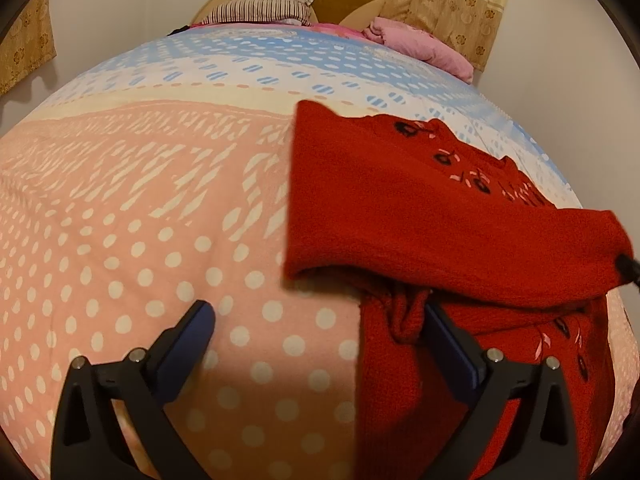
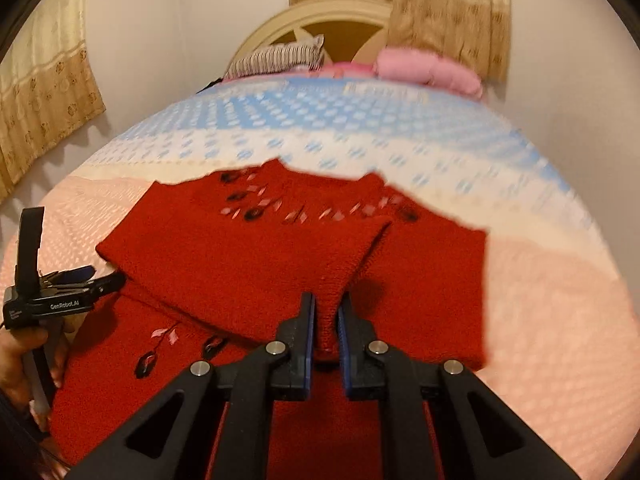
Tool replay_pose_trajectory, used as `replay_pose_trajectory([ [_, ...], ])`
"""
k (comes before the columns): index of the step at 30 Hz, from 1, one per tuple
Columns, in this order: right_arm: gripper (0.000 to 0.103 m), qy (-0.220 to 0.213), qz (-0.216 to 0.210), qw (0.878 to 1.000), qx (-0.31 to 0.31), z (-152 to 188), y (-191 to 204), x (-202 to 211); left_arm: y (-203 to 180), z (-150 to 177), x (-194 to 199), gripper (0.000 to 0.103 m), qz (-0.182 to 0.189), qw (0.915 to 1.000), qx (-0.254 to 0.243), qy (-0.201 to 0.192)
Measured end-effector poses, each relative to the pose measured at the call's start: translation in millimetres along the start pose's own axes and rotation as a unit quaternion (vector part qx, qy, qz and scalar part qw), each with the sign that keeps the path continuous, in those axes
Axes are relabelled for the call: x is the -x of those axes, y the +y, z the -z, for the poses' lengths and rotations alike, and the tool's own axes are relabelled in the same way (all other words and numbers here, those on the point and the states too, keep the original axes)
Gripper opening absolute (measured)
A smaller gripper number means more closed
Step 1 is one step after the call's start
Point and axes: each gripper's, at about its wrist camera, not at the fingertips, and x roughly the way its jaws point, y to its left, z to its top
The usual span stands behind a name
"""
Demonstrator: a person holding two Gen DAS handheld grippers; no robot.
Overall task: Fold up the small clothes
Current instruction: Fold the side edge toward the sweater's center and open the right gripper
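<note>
Right gripper [image 2: 324, 316] pinching red sweater [image 2: 248, 248] sleeve; left gripper [image 1: 320, 336] wide apart, holding nothing.

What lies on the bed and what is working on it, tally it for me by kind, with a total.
Red sweater: 1
Striped pillow: 1
Pink blanket: 1
Claws: 2, the left claw open, the right claw shut on the sweater
Total: 5

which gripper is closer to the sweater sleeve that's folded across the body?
Right. The right gripper is shut on the cuff end of the red sweater's sleeve. The left gripper is open at the sweater's left edge, below the sleeve, holding nothing.
</note>
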Motion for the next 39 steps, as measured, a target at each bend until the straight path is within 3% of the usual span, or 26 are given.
replay_pose_trajectory([
  [7, 0.010, -0.003, 0.011, 0.999, -0.036, 2, -36, 6, 0, -2, -3, 0.103, -0.002, 1.0000, -0.004, 0.005],
  [18, 0.010, -0.003, 0.017, 0.999, -0.035, 14, -46, -1, 11, -13, -9, 0.103, 0.011, 0.9993, 0.036, 0.002],
  [21, 0.010, 0.009, 0.037, 0.998, -0.041, 25, -58, -10, 11, -11, -8, 0.103, 0.012, 0.9992, 0.039, 0.001],
  [24, 0.010, 0.049, 0.020, 0.998, -0.042, 38, -65, -29, 8, -10, -8, 0.103, 0.006, 0.9995, 0.030, 0.003],
  [27, 0.015, 0.040, 0.017, 0.998, -0.040, 44, -68, -28, 11, -9, -6, 0.103, 0.013, 0.9993, 0.036, -0.001],
  [31, 0.037, 0.025, 0.027, 0.996, -0.085, 42, -81, -11, 23, 0, 11, 0.103, 0.038, 0.9968, 0.066, -0.024],
  [34, 0.037, 0.003, 0.028, 0.995, -0.096, 37, -83, 4, 32, 6, 29, 0.103, 0.042, 0.9916, 0.107, -0.059],
  [39, 0.038, -0.015, -0.033, 0.998, -0.060, 21, -55, 8, 18, -8, 36, 0.103, 0.015, 0.9929, 0.078, -0.088],
])
